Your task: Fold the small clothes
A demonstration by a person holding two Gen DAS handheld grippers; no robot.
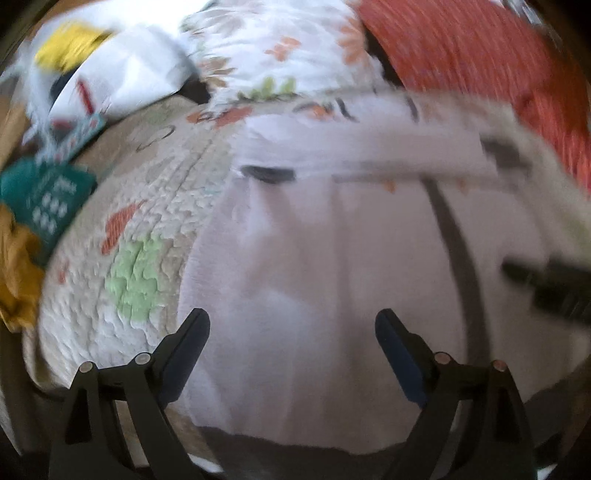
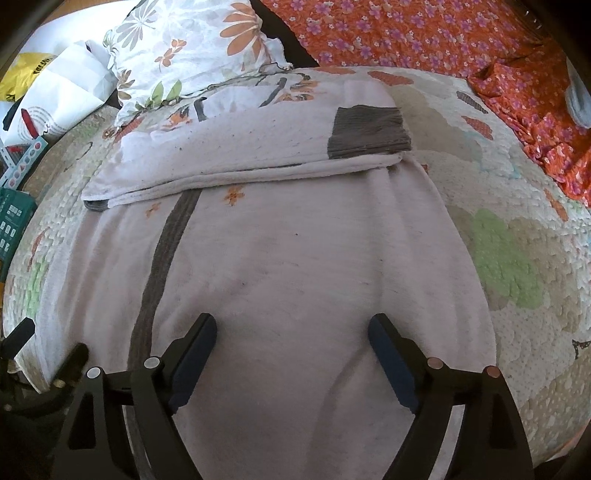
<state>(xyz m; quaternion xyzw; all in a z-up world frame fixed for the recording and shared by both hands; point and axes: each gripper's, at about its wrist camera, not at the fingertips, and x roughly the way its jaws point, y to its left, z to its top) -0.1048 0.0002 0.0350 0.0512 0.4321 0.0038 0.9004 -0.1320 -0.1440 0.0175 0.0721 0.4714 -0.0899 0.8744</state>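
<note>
A pale pinkish-white cloth (image 2: 295, 258) with a dark brown stripe (image 2: 162, 258) lies spread on the quilted bed cover. Its far part is folded over toward me, showing a brown patch (image 2: 369, 129). My right gripper (image 2: 291, 328) is open and empty, hovering just above the cloth's near part. My left gripper (image 1: 291, 325) is open and empty over the same cloth (image 1: 314, 277); this view is motion-blurred. The right gripper's dark finger (image 1: 546, 277) shows at the right edge of the left wrist view, and the left gripper (image 2: 22, 339) shows at the left edge of the right wrist view.
The quilted cover (image 2: 517, 240) has green and orange patches. A floral pillow (image 2: 192, 48) lies at the back, an orange flowered sheet (image 2: 424, 33) back right. White bags (image 2: 62, 88), a yellow bag (image 2: 26, 70) and a teal box (image 1: 44, 195) sit at left, with yellow cloth (image 1: 14, 273).
</note>
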